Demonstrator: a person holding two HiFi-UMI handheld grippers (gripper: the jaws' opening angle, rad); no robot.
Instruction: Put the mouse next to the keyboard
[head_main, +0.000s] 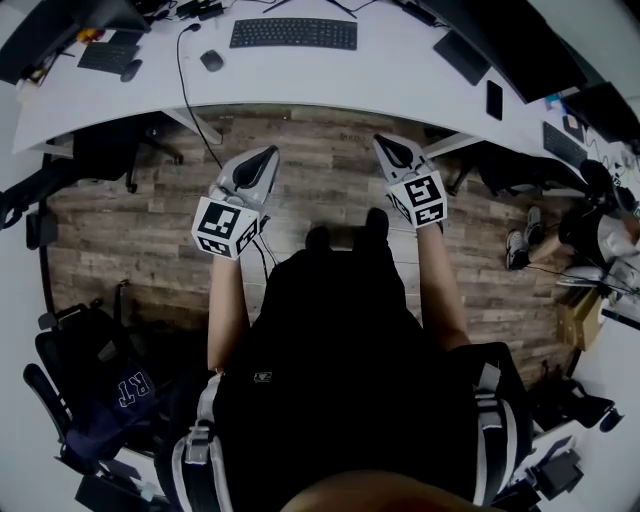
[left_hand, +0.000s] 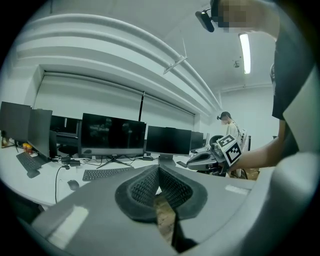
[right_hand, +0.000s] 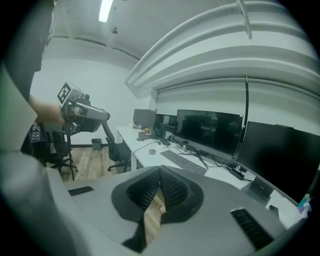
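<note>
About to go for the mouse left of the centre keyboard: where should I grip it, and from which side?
Probably pinch the mouse across its two long flanks at mid-body, coming down from above with the left gripper. It lies flat and low on the desk. Open the shut jaws first.

— What colour is the desk (head_main: 400, 80)?
— White. The keyboard (head_main: 293, 33) is black, the mouse (head_main: 211, 60) dark grey.
— And the floor (head_main: 130, 230)?
— Wood-grain planks, mottled brown and grey.
— The tools?
— The left gripper (head_main: 266, 155) and right gripper (head_main: 386, 145) are pale grey. Each cube (head_main: 225, 226) is white with black square markers (the pads (left_hand: 145, 189) are black, cross-hatched).
</note>
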